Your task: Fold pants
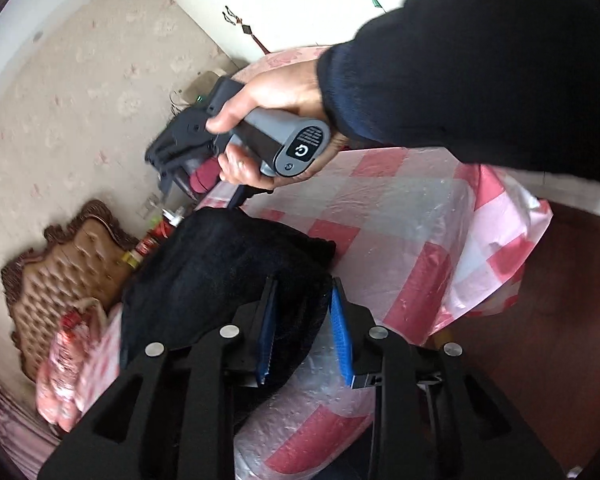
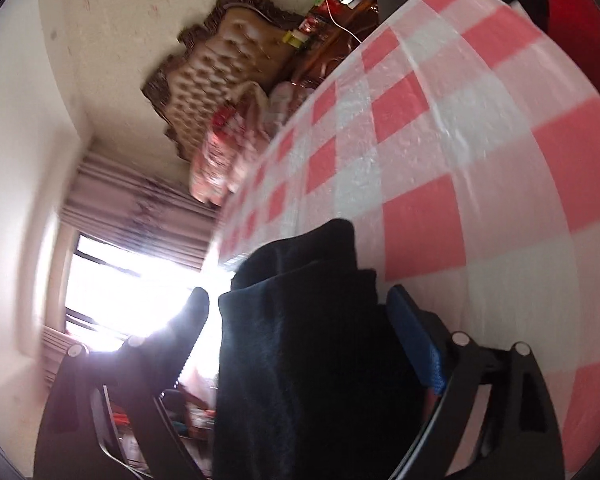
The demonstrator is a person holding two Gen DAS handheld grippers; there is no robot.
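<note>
1. Pink-and-white checked plastic cloth [image 1: 400,216] covers the single table [image 2: 480,128]; beyond it stand one tufted brown headboard [image 1: 60,268] against a pale wall and one bright window [image 2: 132,284] under a striped curtain.
2. One pair of dark pants [image 1: 228,272] lies bunched on the cloth, at the table's 9 o'clock edge in the left wrist view.
3. Two grippers are in play. The left gripper [image 1: 306,328] hovers at 6 o'clock, its two blue-padded fingers [image 1: 342,340] parted, with a fold of the dark cloth between them; the pads do not look pressed against it.
4. The right gripper [image 2: 300,312], seen in its own view, has its fingers set wide apart on either side of a thick bunch of the pants, the blue pad [image 2: 416,340] at 3 o'clock lying against the fabric. Whether the fingers truly pinch the cloth cannot be told.
5. From the left view, one bare right hand [image 1: 268,120] in a black sleeve [image 1: 480,64] wraps the right gripper's grey handle at 12 o'clock, dark fabric hanging at its front end.
</note>
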